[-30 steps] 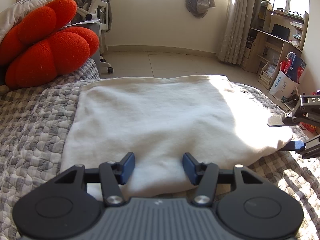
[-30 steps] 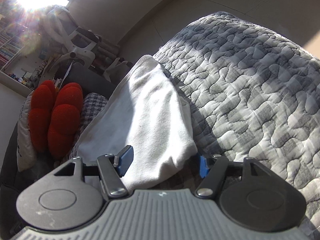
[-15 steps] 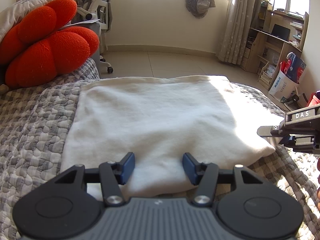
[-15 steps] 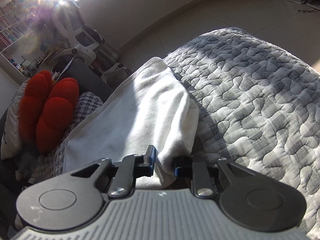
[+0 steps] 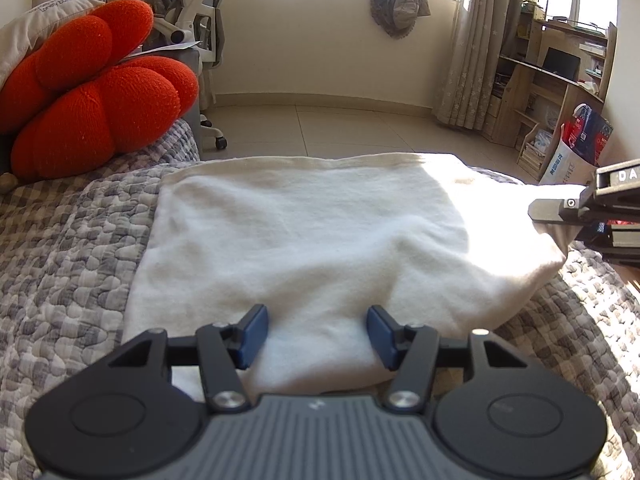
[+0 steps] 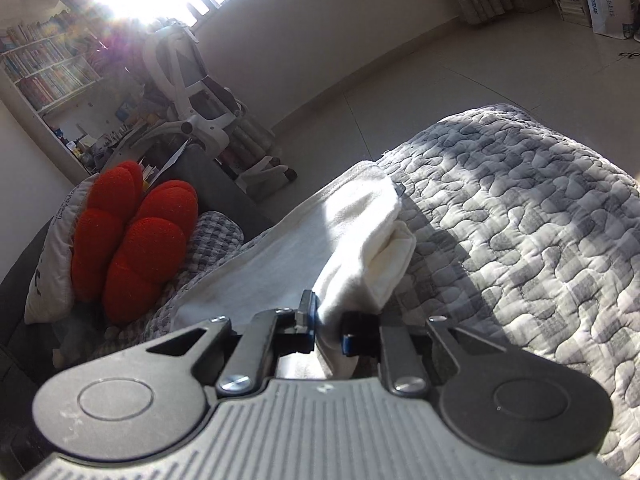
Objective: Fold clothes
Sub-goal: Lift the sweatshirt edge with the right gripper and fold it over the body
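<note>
Cloth pinched in my right tongs (image 6: 327,330), just closed on the white garment's (image 5: 304,240) corner on the bed (image 5: 72,248); left tongs (image 5: 316,334) spread astride its near edge. Next: clamp left, then fold away.

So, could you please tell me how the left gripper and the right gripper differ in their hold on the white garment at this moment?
The left gripper stands open, its blue pads either side of the white garment's near edge without pinching it; the right gripper is shut on a bunched corner, its jaws having just been closing. Cloth at the left gripper lies flat on the quilt; cloth at the right gripper is lifted. Both point down at the same garment.
</note>
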A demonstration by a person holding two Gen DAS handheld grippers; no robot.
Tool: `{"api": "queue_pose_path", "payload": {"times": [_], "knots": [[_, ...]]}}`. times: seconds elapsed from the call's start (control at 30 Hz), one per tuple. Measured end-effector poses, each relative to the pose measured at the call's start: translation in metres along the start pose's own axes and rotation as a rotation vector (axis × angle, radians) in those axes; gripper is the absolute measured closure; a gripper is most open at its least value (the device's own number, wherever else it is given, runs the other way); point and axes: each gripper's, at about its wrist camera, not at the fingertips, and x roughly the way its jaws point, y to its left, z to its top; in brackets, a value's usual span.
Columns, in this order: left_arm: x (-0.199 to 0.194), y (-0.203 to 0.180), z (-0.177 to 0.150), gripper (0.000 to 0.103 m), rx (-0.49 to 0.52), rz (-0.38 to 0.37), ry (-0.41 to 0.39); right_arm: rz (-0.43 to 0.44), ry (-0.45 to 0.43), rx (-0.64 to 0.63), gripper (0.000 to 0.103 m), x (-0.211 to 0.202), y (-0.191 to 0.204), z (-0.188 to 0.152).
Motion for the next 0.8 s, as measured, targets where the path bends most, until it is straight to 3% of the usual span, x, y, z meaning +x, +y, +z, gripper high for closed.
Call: {"api": "queue_pose_path", "payload": {"times": [0.17, 0.3, 0.37, 0.63, 0.8], "knots": [[0.001, -0.004, 0.0, 0.045, 0.02, 0.012, -0.006, 0.061, -0.025, -0.204, 0.087, -0.006, 0.038, -0.007], [0.007, -0.009, 0.004, 0.038, 0.074, 0.035, -0.022, 0.026, -0.02, -0.256, 0.087, 0.0, 0.044, -0.009], [0.013, -0.01, 0.009, 0.032, 0.081, 0.037, -0.025, 0.03, -0.024, -0.245, 0.087, 0.001, 0.043, -0.007], [0.03, -0.017, 0.025, 0.027, 0.095, 0.03, -0.015, 0.065, -0.02, -0.218, 0.087, 0.001, 0.051, -0.008], [0.038, -0.008, 0.04, 0.023, 0.04, 0.009, 0.023, 0.074, -0.021, -0.188, 0.087, 0.001, 0.047, -0.004]]}}
